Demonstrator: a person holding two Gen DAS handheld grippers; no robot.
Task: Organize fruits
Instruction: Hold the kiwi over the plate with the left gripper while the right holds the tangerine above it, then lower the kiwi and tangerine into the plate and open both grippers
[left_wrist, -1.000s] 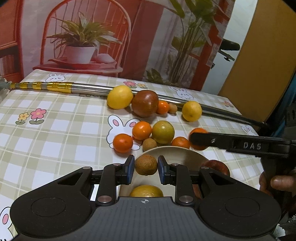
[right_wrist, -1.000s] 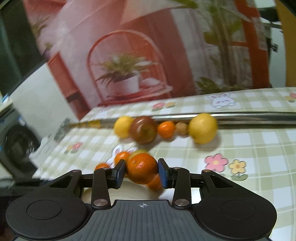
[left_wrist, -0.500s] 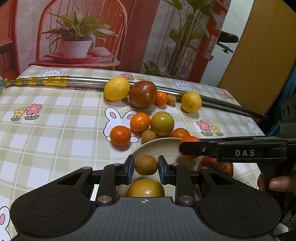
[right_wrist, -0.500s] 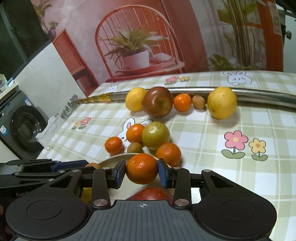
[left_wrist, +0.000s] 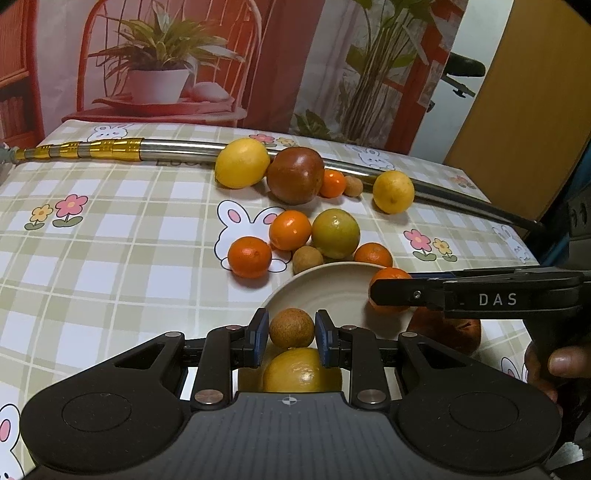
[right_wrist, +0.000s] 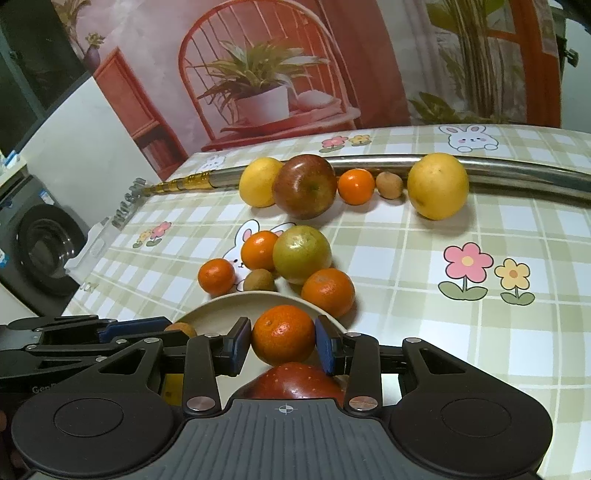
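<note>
Nearest, over the cream plate (left_wrist: 334, 291), the left gripper (left_wrist: 291, 333) pinches a small brown fruit (left_wrist: 291, 328) and the right gripper (right_wrist: 283, 339) clamps a tangerine (right_wrist: 283, 338). Released here, either may strike the yellow fruit (left_wrist: 295, 371) or red apple (right_wrist: 299, 380) already plated and roll off. "DAS" reads on the right gripper's side; farther off, loose fruit lies against the steel pole (left_wrist: 177, 150), whose lettering is illegible.

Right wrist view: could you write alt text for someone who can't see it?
A handheld claw grips a small orange over a pale plate that already holds a red apple. Beyond it, on a checked tablecloth with rabbits and flowers, lie more oranges, lemons, an apple and small brown fruits along a metal pole. A second claw reaches in from the left.
</note>
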